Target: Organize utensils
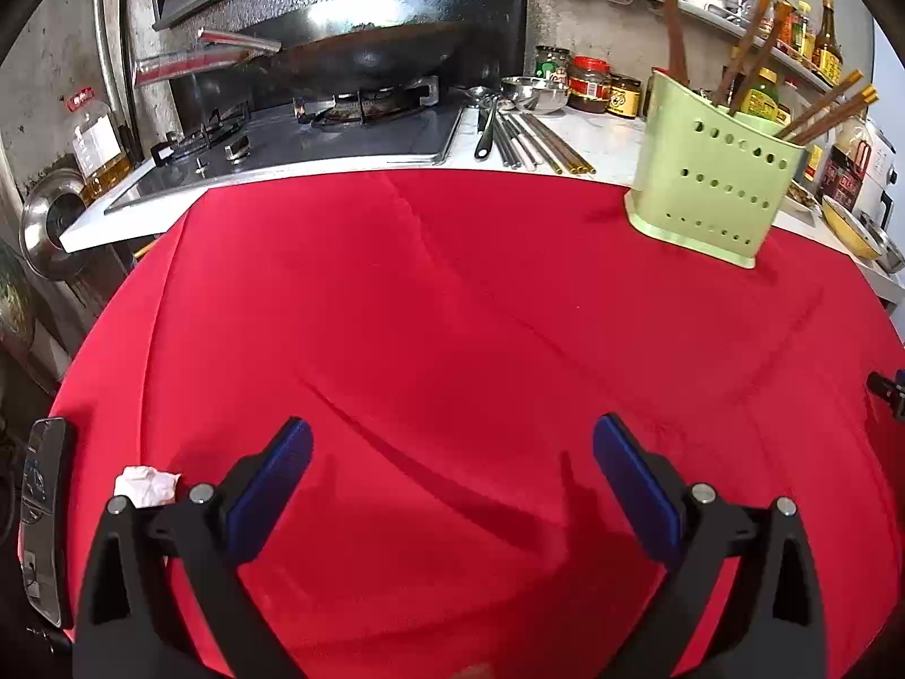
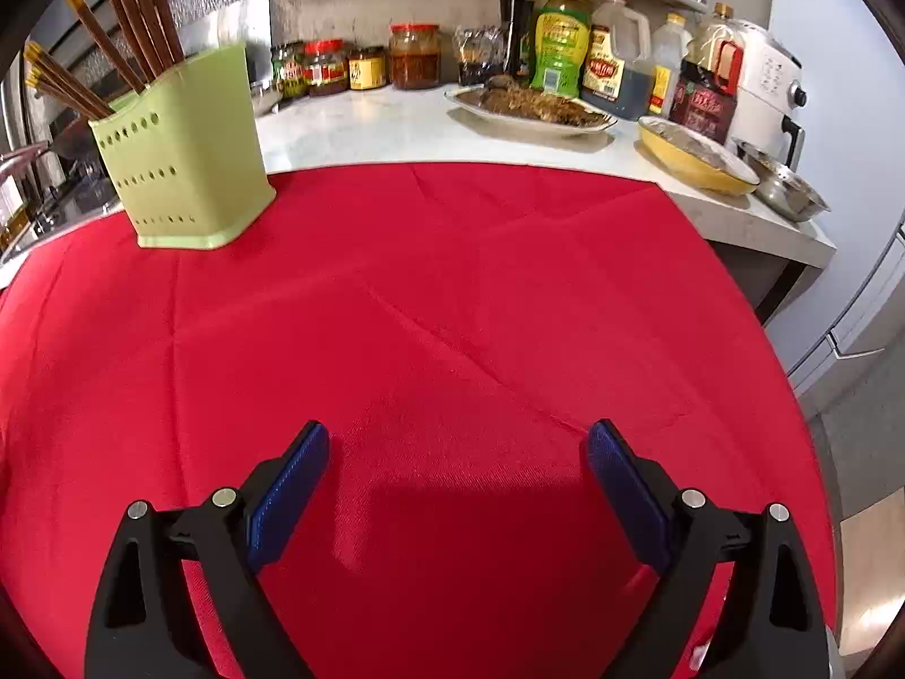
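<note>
A pale green perforated utensil holder (image 1: 710, 181) stands at the far right of the red cloth (image 1: 430, 305), with several brown chopsticks (image 1: 820, 113) sticking out of it. The right wrist view has the same holder (image 2: 186, 164) at far left with its chopsticks (image 2: 130, 17). On the white counter behind the cloth lie loose chopsticks (image 1: 543, 141) and a metal ladle (image 1: 485, 124). My left gripper (image 1: 452, 441) hovers open over the near cloth, nothing between its blue pads. My right gripper (image 2: 458, 444) is also open and empty above the cloth.
A wok (image 1: 362, 56) sits on the gas stove at the back. Jars and sauce bottles (image 2: 560, 39) line the wall. A food platter (image 2: 531, 107), a yellow dish (image 2: 696, 155), a steel bowl (image 2: 792, 192) and a white appliance (image 2: 763, 90) stand at right. A phone (image 1: 45, 515) and crumpled tissue (image 1: 147, 486) lie near left.
</note>
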Demonstrator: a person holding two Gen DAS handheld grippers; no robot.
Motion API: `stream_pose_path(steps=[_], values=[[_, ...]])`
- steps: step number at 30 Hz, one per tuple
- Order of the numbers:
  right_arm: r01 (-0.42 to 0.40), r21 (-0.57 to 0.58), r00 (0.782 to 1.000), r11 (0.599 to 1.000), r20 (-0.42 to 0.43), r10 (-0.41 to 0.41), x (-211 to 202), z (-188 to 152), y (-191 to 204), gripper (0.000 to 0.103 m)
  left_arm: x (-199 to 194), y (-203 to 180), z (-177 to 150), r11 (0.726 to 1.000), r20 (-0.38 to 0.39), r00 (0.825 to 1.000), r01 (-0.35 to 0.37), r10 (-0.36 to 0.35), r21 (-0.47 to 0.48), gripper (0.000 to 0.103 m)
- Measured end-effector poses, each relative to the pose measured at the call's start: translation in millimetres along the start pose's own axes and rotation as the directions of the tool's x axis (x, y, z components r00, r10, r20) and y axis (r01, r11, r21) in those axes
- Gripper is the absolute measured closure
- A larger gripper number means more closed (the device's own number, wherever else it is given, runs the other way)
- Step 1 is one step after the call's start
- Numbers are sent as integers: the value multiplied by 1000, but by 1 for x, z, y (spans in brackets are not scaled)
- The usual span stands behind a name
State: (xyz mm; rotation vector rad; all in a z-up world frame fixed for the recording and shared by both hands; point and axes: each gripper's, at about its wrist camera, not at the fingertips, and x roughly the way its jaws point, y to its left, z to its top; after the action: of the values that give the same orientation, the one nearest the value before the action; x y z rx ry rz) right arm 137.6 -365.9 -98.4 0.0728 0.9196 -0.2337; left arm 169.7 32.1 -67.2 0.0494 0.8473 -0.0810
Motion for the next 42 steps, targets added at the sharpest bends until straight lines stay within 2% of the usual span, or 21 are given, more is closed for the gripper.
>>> stream_pose_path(steps=[3,13,17,19,24,42], values=[[-28,44,999,999,-19,29,4,1,-9,5,5,5,2,1000,-1,1000,18,-18,-15,6],[-24,43,999,999,-20,25,4,1,-8,5,22,14,0,1000,-34,999,25,-25,-3,6],[-24,43,999,999,-20,25,4,1,-8,5,29,18,-1,999,-41,998,49,-49,-3,6],[-24,43,1000,999,-20,25,4,1,-9,5,36,20,-1,997,-73,995,73,-74,-16,6],[-24,43,1000,999,-19,25,4,1,-9,5,38,10,-3,998,-91,996,29,-25,49,6],[-23,43,1000,999,-19,24,4,1,-9,5,38,13,-3,998,-92,995,34,-30,45,6]])
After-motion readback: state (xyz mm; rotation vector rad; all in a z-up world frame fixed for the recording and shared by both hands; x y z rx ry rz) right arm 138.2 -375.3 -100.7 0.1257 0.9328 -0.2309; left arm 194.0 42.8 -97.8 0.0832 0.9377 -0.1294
